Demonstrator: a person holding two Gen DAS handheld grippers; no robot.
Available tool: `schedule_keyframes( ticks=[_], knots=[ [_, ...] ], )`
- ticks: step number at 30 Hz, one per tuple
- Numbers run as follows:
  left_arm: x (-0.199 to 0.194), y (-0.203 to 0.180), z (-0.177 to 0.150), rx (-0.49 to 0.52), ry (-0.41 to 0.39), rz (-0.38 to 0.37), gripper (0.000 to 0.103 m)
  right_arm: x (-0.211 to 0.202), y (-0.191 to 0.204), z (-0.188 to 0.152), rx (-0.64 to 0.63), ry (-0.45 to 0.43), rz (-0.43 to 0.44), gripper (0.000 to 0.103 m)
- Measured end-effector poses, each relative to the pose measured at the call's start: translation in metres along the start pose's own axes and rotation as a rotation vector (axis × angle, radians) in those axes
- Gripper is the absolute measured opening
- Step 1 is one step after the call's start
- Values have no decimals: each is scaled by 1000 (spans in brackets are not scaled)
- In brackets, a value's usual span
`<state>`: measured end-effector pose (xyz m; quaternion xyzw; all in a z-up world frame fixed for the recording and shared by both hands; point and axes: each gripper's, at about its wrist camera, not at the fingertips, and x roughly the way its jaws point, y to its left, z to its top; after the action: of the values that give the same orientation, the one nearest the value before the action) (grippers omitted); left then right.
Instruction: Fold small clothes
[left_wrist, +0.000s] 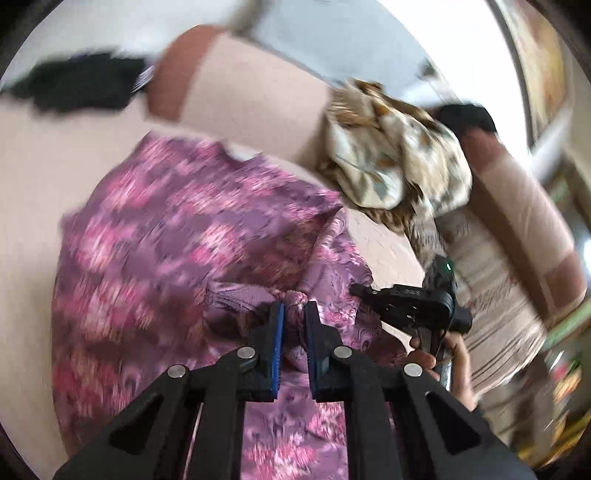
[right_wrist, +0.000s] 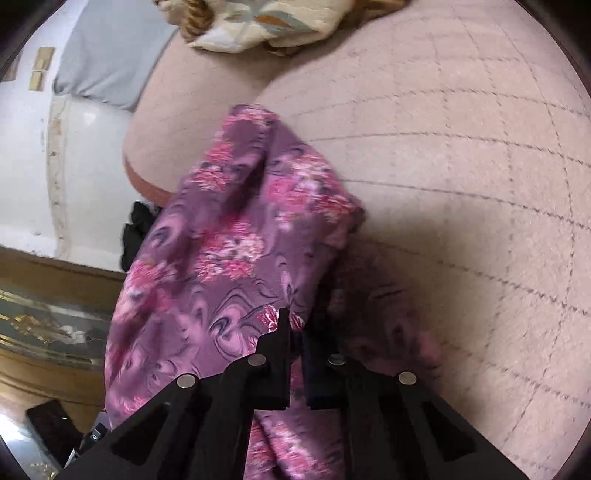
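1. Left hand-held gripper (left_wrist: 294, 314): clamped on a bunched fold of the purple floral garment (left_wrist: 177, 229), blue pads pressed against the cloth on both sides.
2. Right hand-held gripper (right_wrist: 294, 332): pinched shut on another edge of the same garment (right_wrist: 229, 251), cloth drawn up between the black fingers and draped leftward over them.
3. Seen from the left wrist: right hand-held gripper (left_wrist: 373, 293) just beside the left one, black body with a green light, held by the person's hand (left_wrist: 448, 358).
4. Garment: spread across the beige sofa seat (right_wrist: 461, 206), partly lifted at the gripped folds, the rest lying flat toward the seat's far left part; blurred in the left wrist view.
5. Cream patterned cloth (left_wrist: 395, 155): heaped at the sofa's back edge, just beyond the garment, apart from both grippers.
6. Black clothing (left_wrist: 77, 86): lying at the sofa's far left corner, well apart from the garment.
7. Brown trim (left_wrist: 181, 70): running along the sofa's edge near the black clothing.
8. Grey cushion (right_wrist: 107, 55): beyond the sofa's edge, against the white wall (right_wrist: 26, 155).
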<state>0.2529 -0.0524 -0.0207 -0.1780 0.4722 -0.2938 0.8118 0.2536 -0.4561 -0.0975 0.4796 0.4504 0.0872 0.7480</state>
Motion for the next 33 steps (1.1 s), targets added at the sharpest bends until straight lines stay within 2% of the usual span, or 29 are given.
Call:
schedule_keyframes(
  ticks=[1, 4, 6, 8, 10, 11, 12, 14, 16, 17, 18, 19, 21, 22, 25, 28, 30, 33],
  knots=[
    [4, 7, 0, -27, 22, -6, 10, 0, 2, -1, -2, 0, 20, 6],
    [17, 26, -2, -80, 88, 90, 10, 9, -3, -6, 11, 25, 41, 9],
    [21, 37, -5, -132, 129, 93, 10, 16, -9, -6, 43, 34, 55, 11],
    [14, 39, -4, -151, 138, 61, 10, 17, -11, -4, 63, 21, 70, 21],
    [7, 35, -2, -146, 130, 16, 11, 11, -11, -4, 67, 0, 83, 44],
    [6, 34, -2, -135, 123, 19, 12, 10, -9, -5, 63, -8, 87, 44],
    [7, 37, -2, -133, 123, 38, 15, 9, -8, -6, 56, -7, 80, 44],
    [12, 52, -1, -194, 140, 14, 31, 8, -3, -10, 47, -9, 61, 50],
    [10, 71, 3, -289, 115, -46, 41, 7, 5, -17, 35, 2, 81, 67],
    [9, 75, 6, -308, 99, -49, 49, 11, 15, -25, 13, 27, 107, 69],
    [6, 79, 8, -311, 78, -32, 53, 12, 19, -30, -7, 45, 117, 71],
    [5, 79, 9, -301, 66, 9, 63, 19, 29, -38, -43, 74, 114, 71],
    [8, 75, 9, -259, 63, 88, 66, 32, 45, -51, -109, 105, 78, 71],
    [13, 71, 7, -235, 71, 105, 67, 32, 49, -56, -135, 99, 59, 71],
    [27, 72, 8, -240, 83, 110, 67, 26, 55, -68, -119, 105, 108, 71],
    [35, 77, 15, -282, 72, 55, 67, 16, 62, -85, -140, 98, 114, 71],
    [39, 70, 19, -242, 73, 33, 67, 11, 67, -98, -138, 104, 133, 71],
    [44, 60, 14, -204, 93, 54, 67, 14, 67, -125, -71, 162, 214, 71]
  ],
)
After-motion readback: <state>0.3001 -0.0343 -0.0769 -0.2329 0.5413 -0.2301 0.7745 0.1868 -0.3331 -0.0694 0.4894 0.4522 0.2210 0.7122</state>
